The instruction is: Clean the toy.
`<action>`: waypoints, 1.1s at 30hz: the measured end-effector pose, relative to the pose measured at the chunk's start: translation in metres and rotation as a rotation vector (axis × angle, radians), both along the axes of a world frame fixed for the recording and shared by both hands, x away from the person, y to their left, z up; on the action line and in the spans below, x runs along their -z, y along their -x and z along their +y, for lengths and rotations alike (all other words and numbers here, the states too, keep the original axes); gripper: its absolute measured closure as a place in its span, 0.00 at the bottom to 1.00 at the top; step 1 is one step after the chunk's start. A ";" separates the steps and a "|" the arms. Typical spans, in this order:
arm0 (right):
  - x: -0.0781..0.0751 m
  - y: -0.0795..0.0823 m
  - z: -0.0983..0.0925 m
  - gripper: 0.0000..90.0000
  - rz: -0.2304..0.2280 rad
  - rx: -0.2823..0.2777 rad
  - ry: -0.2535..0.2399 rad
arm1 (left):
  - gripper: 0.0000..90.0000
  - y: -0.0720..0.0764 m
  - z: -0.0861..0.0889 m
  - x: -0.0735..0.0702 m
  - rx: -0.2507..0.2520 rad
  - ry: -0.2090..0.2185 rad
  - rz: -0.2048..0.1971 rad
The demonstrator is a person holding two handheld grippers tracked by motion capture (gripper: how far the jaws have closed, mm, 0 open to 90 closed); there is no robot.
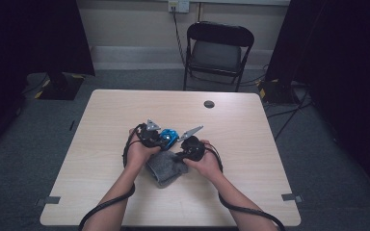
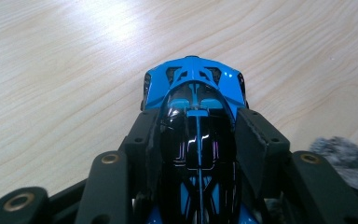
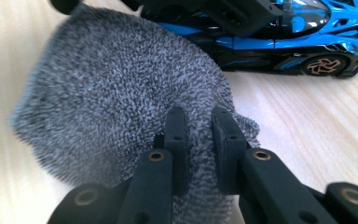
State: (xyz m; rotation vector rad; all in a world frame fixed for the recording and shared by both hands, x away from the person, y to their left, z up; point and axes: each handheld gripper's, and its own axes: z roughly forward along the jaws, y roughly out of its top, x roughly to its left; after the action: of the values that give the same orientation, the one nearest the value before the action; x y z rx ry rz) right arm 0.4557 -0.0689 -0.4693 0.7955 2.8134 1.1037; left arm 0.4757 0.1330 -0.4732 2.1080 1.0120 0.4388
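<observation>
One blue toy car (image 2: 193, 88) pinched by left tongs (image 2: 198, 140), one grey cloth (image 3: 121, 93) pinched by right tongs (image 3: 200, 140).

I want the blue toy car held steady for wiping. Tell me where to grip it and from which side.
Grip the blue toy car across its narrow black cabin, one jaw on each flank, coming in from one end along its length, as the left tool does now. The body widens beyond the jaws, which should stop slipping. That leaves the side with the gold wheel open to the grey cloth.
</observation>
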 end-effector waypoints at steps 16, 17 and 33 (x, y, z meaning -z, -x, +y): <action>0.002 -0.028 0.006 0.87 -0.012 0.083 0.030 | 0.58 0.001 0.000 0.001 -0.002 0.000 -0.012; 0.002 -0.029 0.006 0.87 -0.010 0.091 0.031 | 0.58 0.001 0.000 0.001 -0.002 0.001 -0.012; 0.003 -0.047 -0.003 0.87 -0.002 0.160 0.025 | 0.58 0.001 0.000 0.001 -0.003 0.005 -0.011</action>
State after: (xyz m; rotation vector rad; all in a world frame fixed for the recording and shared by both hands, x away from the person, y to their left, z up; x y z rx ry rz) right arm 0.5022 -0.0716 -0.4721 0.9964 2.6994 1.0422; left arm 0.4750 0.1331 -0.4743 2.0978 1.0093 0.4481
